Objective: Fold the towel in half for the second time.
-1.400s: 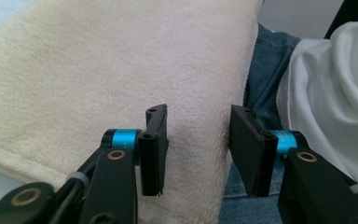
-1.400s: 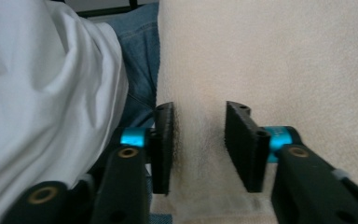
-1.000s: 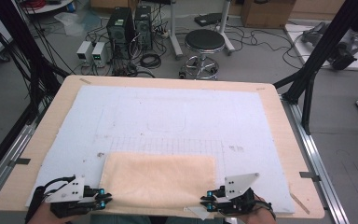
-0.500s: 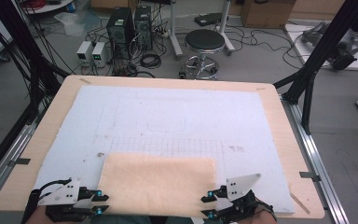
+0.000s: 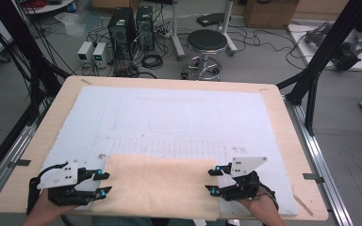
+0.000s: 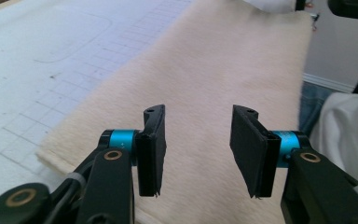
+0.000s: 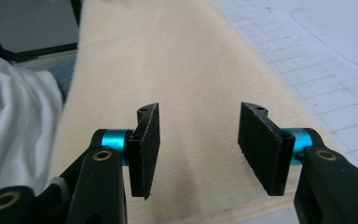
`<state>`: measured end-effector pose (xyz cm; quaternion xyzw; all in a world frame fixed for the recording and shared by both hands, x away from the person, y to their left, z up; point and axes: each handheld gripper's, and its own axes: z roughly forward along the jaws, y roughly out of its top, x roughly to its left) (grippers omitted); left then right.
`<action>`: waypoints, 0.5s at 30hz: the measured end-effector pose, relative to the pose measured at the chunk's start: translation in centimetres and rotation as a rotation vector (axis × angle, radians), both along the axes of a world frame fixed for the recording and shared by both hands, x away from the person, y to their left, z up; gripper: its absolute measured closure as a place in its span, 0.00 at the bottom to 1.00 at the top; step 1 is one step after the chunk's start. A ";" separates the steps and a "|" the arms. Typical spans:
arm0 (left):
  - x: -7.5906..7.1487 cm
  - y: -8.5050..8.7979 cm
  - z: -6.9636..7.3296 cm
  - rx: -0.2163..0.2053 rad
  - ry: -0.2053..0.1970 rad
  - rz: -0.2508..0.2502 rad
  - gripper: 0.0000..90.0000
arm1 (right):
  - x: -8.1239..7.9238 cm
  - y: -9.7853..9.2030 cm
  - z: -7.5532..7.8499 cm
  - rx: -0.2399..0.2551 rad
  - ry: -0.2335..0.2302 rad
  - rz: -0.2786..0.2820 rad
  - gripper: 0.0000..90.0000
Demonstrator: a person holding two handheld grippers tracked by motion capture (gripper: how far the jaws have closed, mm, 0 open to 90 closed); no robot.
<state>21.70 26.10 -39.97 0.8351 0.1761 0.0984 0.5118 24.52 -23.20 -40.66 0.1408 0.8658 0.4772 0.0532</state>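
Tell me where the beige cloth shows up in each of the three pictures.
High view: beige cloth at bottom centre, between the two grippers.
Left gripper view: it runs from the bottom up to top right.
Right gripper view: it runs from the bottom up to top left.
Shared landmark: the gridded white mat beside it.

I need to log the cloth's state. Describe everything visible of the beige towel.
The beige towel is a fuzzy, cream-coloured rectangle, seemingly folded, lying flat on the white grid mat at the table's near edge, its near side reaching the edge. The left gripper and right gripper stand over its two ends, jaws just opened, gripping nothing.
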 end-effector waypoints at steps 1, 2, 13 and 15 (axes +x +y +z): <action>0.3 -0.1 0.1 0.004 -0.007 0.007 0.61 | 0.2 0.1 0.1 -0.008 -0.003 -0.009 0.54; 0.6 -0.2 0.1 -0.001 -0.007 0.022 0.61 | 0.5 0.2 0.2 -0.008 -0.008 -0.016 0.53; 4.9 -1.3 1.0 -0.042 -0.013 0.109 0.53 | 3.5 0.0 1.0 0.011 -0.040 -0.123 0.46; 5.7 -1.6 1.0 -0.052 -0.014 0.132 0.52 | 4.2 -0.2 0.8 0.014 -0.041 -0.144 0.44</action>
